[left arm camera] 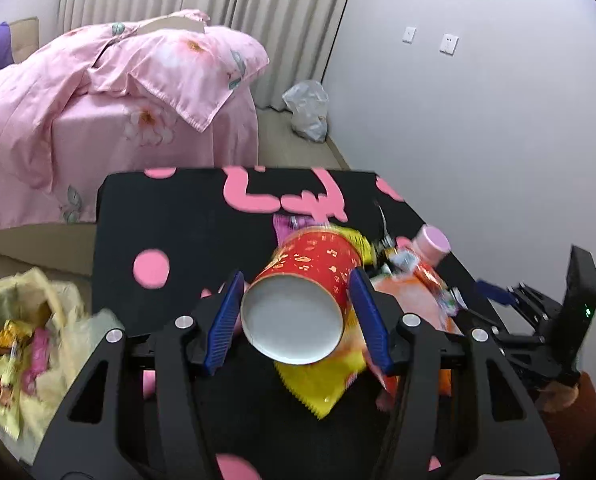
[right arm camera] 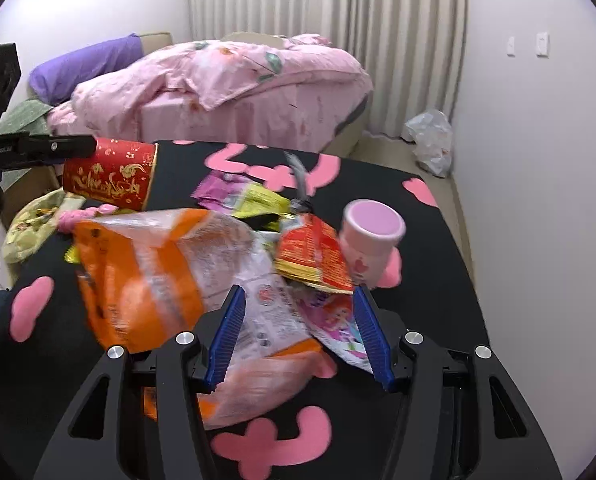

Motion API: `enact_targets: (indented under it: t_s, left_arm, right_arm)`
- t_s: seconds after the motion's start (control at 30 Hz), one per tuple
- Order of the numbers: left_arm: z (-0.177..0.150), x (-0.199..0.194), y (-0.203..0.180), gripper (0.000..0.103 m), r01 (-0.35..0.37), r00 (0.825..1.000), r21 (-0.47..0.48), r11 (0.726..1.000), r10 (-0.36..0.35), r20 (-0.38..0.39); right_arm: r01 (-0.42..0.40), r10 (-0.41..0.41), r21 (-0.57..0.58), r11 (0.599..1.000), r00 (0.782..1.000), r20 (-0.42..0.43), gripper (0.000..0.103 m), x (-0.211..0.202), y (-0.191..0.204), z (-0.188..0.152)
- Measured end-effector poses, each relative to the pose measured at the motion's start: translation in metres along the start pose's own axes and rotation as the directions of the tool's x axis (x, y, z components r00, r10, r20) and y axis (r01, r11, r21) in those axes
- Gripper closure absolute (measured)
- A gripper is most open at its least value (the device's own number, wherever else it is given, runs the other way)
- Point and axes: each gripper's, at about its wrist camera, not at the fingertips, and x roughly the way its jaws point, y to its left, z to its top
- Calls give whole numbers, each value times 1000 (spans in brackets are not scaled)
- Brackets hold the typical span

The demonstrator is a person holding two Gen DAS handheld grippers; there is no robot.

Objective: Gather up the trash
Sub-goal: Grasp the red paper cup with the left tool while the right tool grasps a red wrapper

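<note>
Left wrist view: our left gripper (left arm camera: pixel 296 312) grasps the red paper cup (left arm camera: pixel 301 292). Only the right view shows our right gripper (right arm camera: pixel 296 330) spread over the orange bag (right arm camera: pixel 146 272).

Black grippers, ribbed blue fingers (left arm camera: pixel 221 320).

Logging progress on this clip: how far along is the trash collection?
Partly done. Some wrappers already sit in the yellow bag. The left gripper holds the red paper cup. The orange snack bag, small wrappers and pink-capped bottle remain on the table.
</note>
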Motion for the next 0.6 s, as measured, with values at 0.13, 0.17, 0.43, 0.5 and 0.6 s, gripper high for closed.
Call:
enact_targets:
  t_s: [0.13,0.17,0.43,0.5,0.6]
  left_arm:
    - [-20,-13,4,52,-6,997,-17,1000,5,-78]
    - [-27,-17,5,52,-11,997,-17,1000,9,-83]
    - [-75,-33,8,52,19,993,-23,1000,-22,-118]
    - [-84,-31,10,52,26,990,-31,999,-30,-135]
    - [-93,-29,13,52,30,989,-51,998,-37,-141]
  right_arm:
    - [-51,53,-44,998,998,34,50,-17,16,5]
    - [-57,59,-54,997,998,36,50,-20,18,6]
    - [-219,212,-126,968,975,-66,50,-26,57,-12]
    - [-247,233,-140,959,966,-107,50,-26,65,-21]
    - [-229,210,-153,961,969,-128,50,-34,65,-31]
